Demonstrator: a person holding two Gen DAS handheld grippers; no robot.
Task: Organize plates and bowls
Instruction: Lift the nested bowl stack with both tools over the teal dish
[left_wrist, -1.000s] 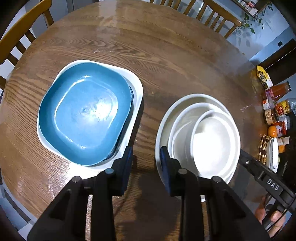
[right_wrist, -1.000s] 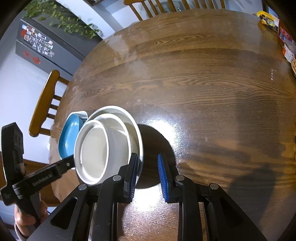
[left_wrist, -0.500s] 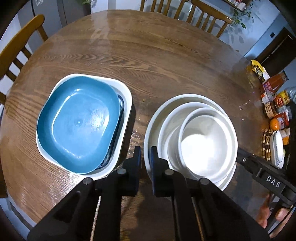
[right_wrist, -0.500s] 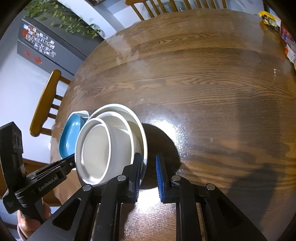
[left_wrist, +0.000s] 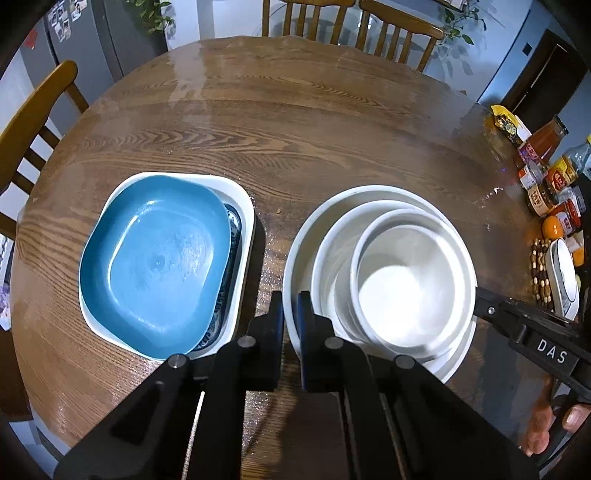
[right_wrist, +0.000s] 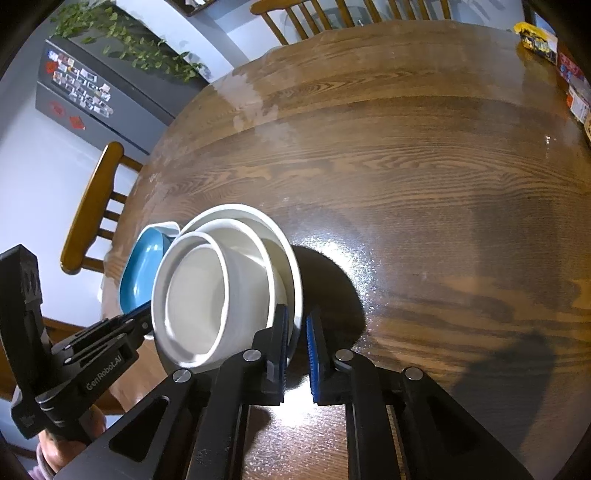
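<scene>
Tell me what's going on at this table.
A person with two handheld grippers is tidying dishes. The left gripper and right gripper each pinch opposite sides of the white plate's rim; two white bowls are nested on it. Beside it, a blue plate sits stacked in a white square dish on the table.

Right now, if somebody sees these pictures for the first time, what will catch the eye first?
First the white stack near the table edge: two bowls nested on a round plate, with both grippers closed on the plate's rim, the left gripper and the right gripper at opposite sides. Next, to its left, the blue dish lying in a white tray.
</scene>
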